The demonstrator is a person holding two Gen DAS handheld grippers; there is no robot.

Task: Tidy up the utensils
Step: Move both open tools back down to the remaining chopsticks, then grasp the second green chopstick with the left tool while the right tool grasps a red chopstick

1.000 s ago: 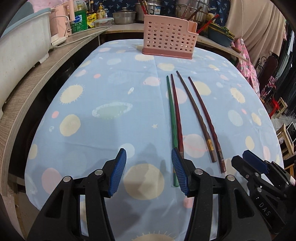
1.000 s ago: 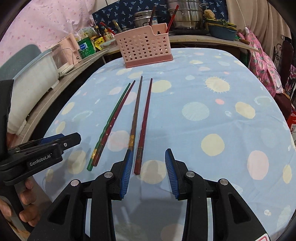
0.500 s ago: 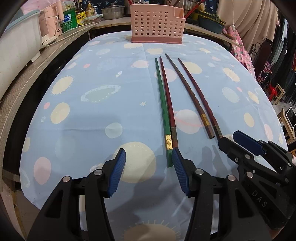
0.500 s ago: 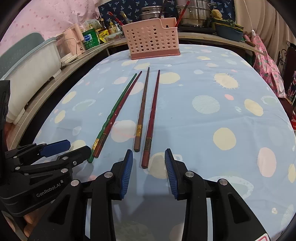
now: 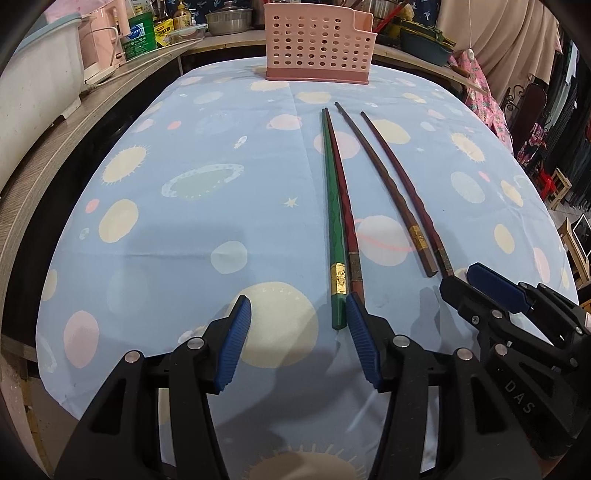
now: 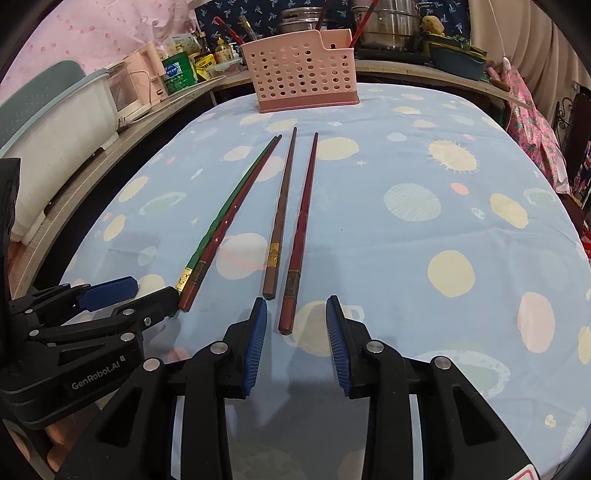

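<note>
Four chopsticks (image 6: 284, 218) lie before pink basket (image 6: 303, 74). Left hand-held gripper (image 5: 297, 325) apart, empty; right hand-held gripper (image 6: 295, 325) apart, jaws just closing, near dark-red chopstick (image 6: 297, 251) end.

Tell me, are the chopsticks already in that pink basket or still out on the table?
Out. All four chopsticks lie flat on the blue tablecloth, short of the pink basket. Neither claw holds one.

Planet-print tablecloth (image 5: 221, 177), green canister (image 6: 180, 75), steel pot (image 6: 391, 24), wooden counter (image 5: 74, 147)
</note>
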